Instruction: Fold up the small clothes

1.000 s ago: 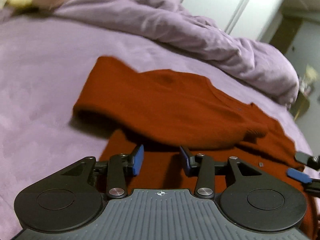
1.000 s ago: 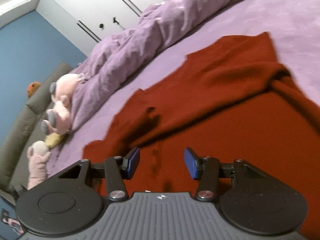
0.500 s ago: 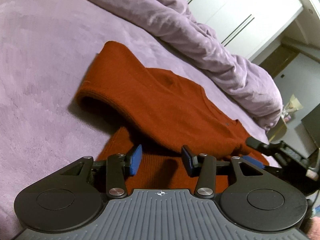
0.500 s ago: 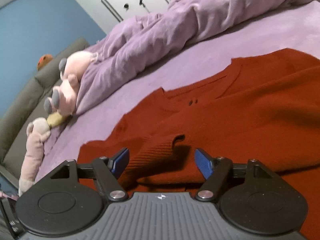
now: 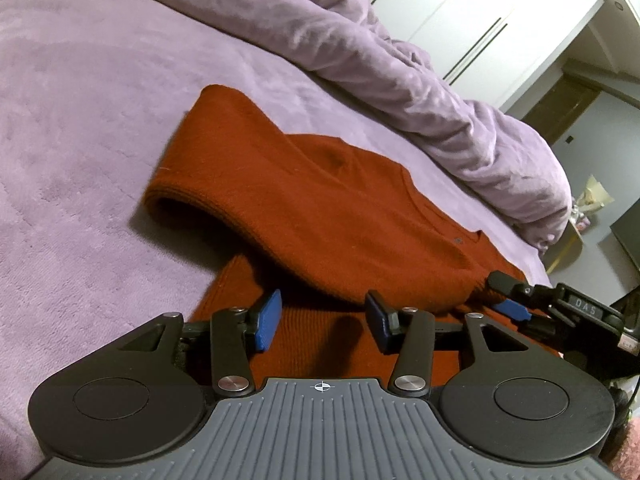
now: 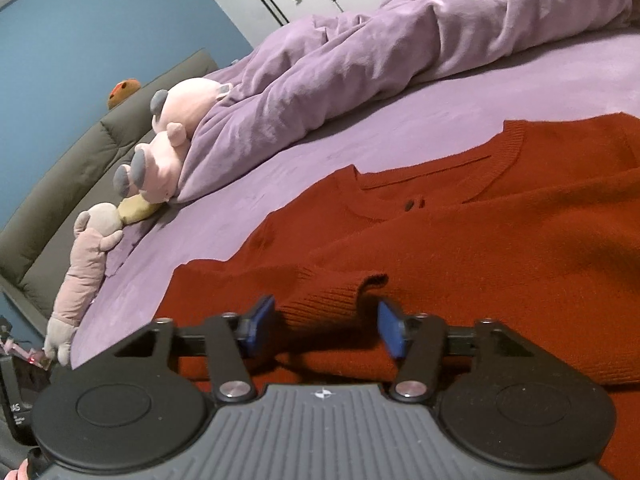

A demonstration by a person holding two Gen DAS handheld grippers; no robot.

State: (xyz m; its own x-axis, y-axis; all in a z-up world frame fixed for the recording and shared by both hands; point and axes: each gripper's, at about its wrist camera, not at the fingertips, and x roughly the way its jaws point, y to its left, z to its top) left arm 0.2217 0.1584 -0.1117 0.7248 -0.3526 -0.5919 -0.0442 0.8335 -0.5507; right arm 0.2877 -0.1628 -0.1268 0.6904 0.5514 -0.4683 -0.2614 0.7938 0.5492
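A rust-red knit sweater (image 5: 320, 208) lies on the purple bed (image 5: 80, 120), with one sleeve folded across its body. My left gripper (image 5: 322, 320) hovers at the sweater's near hem. Its jaws are opening and no fabric is between the pads. In the right wrist view the sweater (image 6: 500, 240) shows its collar and buttons, and a ribbed sleeve cuff (image 6: 332, 300) sits between the pads of my right gripper (image 6: 326, 330). Those jaws are closing around the cuff and a small gap still shows. The right gripper (image 5: 506, 294) also appears at the sweater's right edge.
A crumpled purple duvet (image 5: 380, 52) runs along the far side of the bed. Plush toys (image 6: 168, 148) lie against a grey padded headboard (image 6: 80, 168) at the left. White wardrobe doors (image 5: 480, 20) stand behind the bed.
My right gripper swung across the sweater to the sleeve cuff, spread wide, then narrowed around it. The left gripper stayed by the hem, rolled a little and its jaws widened slightly.
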